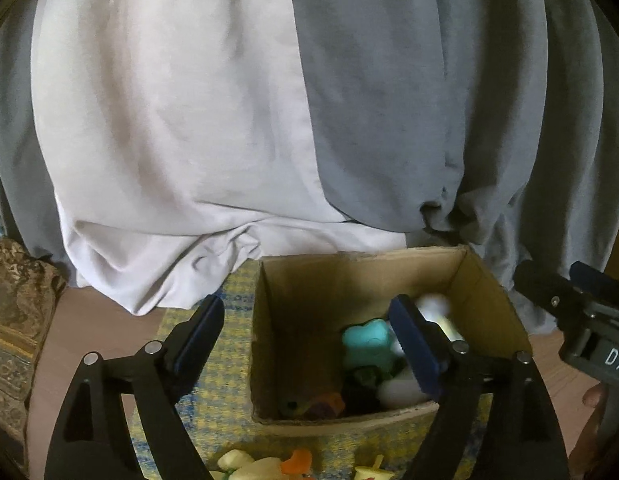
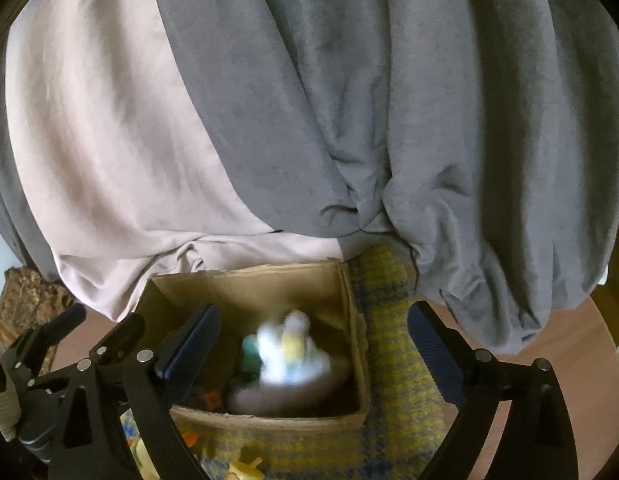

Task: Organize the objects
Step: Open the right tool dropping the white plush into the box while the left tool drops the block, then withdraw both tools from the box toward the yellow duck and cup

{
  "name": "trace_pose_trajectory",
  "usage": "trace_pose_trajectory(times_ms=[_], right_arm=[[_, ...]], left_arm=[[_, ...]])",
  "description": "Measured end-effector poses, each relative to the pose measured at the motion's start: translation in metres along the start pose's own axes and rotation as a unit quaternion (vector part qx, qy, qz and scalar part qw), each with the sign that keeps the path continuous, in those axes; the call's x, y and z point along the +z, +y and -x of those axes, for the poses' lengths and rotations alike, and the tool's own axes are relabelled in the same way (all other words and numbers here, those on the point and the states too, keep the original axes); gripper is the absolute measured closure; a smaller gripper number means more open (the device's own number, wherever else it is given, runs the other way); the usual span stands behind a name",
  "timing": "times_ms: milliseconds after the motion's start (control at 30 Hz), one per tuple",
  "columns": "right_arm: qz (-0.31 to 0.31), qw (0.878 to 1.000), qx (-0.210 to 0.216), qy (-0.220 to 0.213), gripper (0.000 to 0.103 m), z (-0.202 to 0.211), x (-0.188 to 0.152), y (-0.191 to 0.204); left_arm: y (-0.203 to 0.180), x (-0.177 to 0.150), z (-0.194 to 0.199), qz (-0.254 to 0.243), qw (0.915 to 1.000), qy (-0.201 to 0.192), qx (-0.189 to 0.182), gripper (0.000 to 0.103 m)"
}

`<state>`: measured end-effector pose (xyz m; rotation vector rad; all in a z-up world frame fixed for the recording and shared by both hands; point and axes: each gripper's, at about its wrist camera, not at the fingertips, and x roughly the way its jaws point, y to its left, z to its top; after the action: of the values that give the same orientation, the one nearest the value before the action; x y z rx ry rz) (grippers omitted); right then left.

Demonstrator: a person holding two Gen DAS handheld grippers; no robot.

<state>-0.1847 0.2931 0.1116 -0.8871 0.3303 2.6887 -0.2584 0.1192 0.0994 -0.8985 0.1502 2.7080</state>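
An open cardboard box (image 1: 309,280) stands on a yellow and blue woven mat (image 1: 233,344). It holds a teal toy (image 1: 365,342), a white toy (image 1: 397,392), an orange piece (image 1: 329,402) and dark pieces. In the right wrist view a white, yellow and blue toy (image 2: 289,354) shows blurred inside the box (image 2: 269,284). My left gripper (image 1: 309,344) is open and empty above the box's near left side. My right gripper (image 2: 313,352) is open above the box, with the blurred toy between and below its fingers. The right gripper's body also shows in the left wrist view (image 1: 581,312).
Several small yellow and orange toys (image 1: 265,466) lie on the mat in front of the box. A white and grey draped cloth (image 1: 269,120) hangs right behind the box. A brown patterned cushion (image 1: 17,312) lies at the left. The round wooden tabletop (image 2: 581,344) shows around the mat.
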Motion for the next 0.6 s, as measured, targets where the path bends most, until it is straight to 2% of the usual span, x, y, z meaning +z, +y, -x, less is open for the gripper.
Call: trace_pose_trajectory(times_ms=[100,600], right_arm=[[0.007,1.000,-0.008,0.001,0.006,0.002,-0.001,0.002],[0.024,0.999,-0.026,-0.006,0.006,0.026,-0.013,0.015]], left_arm=[[0.002,-0.001,0.005,0.002,0.9999,-0.005,0.013,0.012],[0.014,-0.016,0.026,0.014,0.9995,-0.011,0.026,0.012]])
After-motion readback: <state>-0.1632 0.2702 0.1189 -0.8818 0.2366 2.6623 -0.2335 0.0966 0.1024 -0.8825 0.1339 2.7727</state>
